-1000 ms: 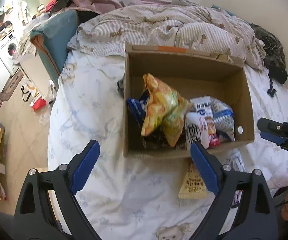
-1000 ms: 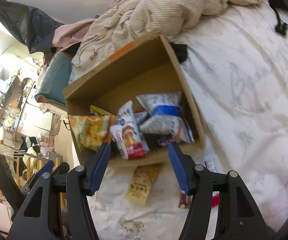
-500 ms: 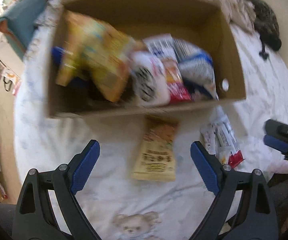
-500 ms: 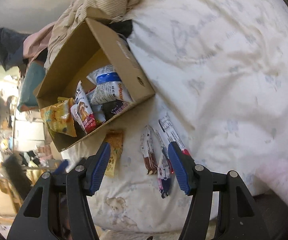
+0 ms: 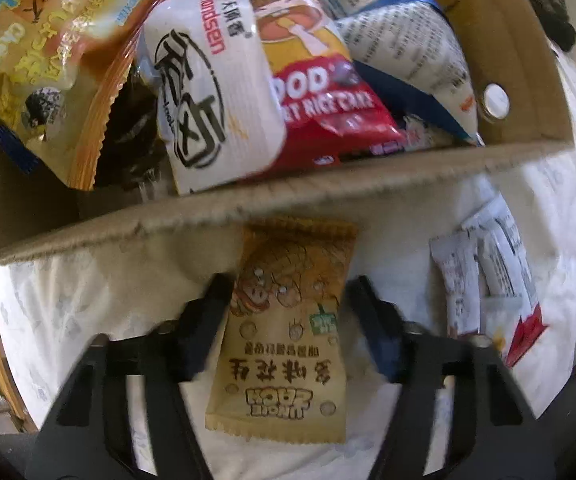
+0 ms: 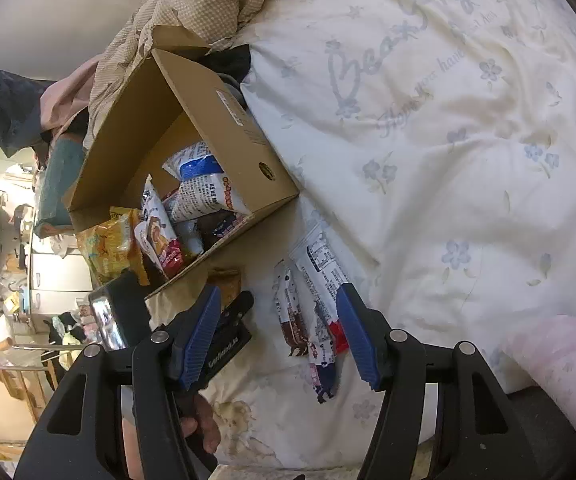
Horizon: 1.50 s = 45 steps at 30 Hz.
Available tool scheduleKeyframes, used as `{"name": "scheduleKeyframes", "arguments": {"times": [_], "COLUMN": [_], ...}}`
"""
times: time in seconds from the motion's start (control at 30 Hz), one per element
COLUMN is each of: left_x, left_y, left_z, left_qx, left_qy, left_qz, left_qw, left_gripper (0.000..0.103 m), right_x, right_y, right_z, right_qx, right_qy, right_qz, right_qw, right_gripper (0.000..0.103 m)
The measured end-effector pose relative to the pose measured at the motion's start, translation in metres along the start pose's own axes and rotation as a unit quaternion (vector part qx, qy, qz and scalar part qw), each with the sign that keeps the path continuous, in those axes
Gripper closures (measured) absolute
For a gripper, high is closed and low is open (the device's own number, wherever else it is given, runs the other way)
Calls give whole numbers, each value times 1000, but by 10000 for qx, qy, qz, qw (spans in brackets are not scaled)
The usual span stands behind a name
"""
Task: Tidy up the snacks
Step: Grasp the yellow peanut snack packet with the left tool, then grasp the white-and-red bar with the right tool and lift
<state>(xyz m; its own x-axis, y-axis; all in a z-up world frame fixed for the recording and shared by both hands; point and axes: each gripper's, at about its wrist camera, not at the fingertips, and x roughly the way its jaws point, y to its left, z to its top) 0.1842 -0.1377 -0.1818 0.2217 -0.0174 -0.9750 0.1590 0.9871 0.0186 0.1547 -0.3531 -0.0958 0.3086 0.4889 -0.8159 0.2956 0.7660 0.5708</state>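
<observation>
Tan peanut packet (image 5: 288, 332) flat on the bedsheet (image 6: 448, 140), just outside the near wall of the cardboard box (image 5: 247, 208), top edge tucked against that wall. Long axis running straight away from the left gripper (image 5: 288, 312), in line with the fingers. Sitting squarely between the jaws, one finger at each long edge, jaws closing in. Pads look right at the edges or a hair off; blur hides whether they press yet. No lift so far.

Further out: box crowded with bags, a yellow chip bag (image 5: 47, 60), a white pouch (image 5: 211, 92) and a red rice cake bag (image 5: 324, 92) leaning against each other. To the right on the sheet, a small cluster of slim stick packets (image 6: 312, 292), well apart from the peanut packet.

Right gripper (image 6: 283, 332) hovering over those sticks, jaws partly spread, nothing held, sticks lying between the fingers in view but below them, long axes roughly along the fingers too.

Left hand clearly the nearer one to the peanut packet. Likely next: pinch across the narrow width, raise over the cardboard wall, drop inside. Snag risk at that wall, given the packet's top edge under it.
</observation>
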Motion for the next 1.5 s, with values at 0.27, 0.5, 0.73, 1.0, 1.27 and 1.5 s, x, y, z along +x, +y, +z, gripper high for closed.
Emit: {"name": "scheduleKeyframes", "arguments": {"times": [0.27, 0.5, 0.73, 1.0, 1.27, 1.5], "left_x": [-26, -93, -140, -135, -130, -126], "left_y": [17, 58, 112, 142, 142, 151], "left_z": [-23, -40, -53, -54, -52, -50], "left_qx": [-24, -306, -417, -984, -1125, -1370], "left_qy": [154, -154, -496, -651, -647, -786], "left_qz": [-366, -576, -747, -825, -887, -617], "left_qw": [9992, 9978, 9951, 9896, 9876, 9855], "left_gripper": [79, 79, 80, 79, 79, 79], "right_x": [10, 44, 94, 100, 58, 4], "right_y": [4, 10, 19, 29, 6, -22], "right_z": [1, 8, 5, 0, 4, 3], "right_qx": [-185, -615, -1231, -1761, -1188, -439], "right_qy": [35, 263, 805, 640, 341, -284], "right_qz": [-409, -1433, -2252, -2671, -2126, -1454], "right_qw": [9990, 9874, 9631, 9453, 9693, 9880], "right_gripper": [40, 40, 40, 71, 71, 71]}}
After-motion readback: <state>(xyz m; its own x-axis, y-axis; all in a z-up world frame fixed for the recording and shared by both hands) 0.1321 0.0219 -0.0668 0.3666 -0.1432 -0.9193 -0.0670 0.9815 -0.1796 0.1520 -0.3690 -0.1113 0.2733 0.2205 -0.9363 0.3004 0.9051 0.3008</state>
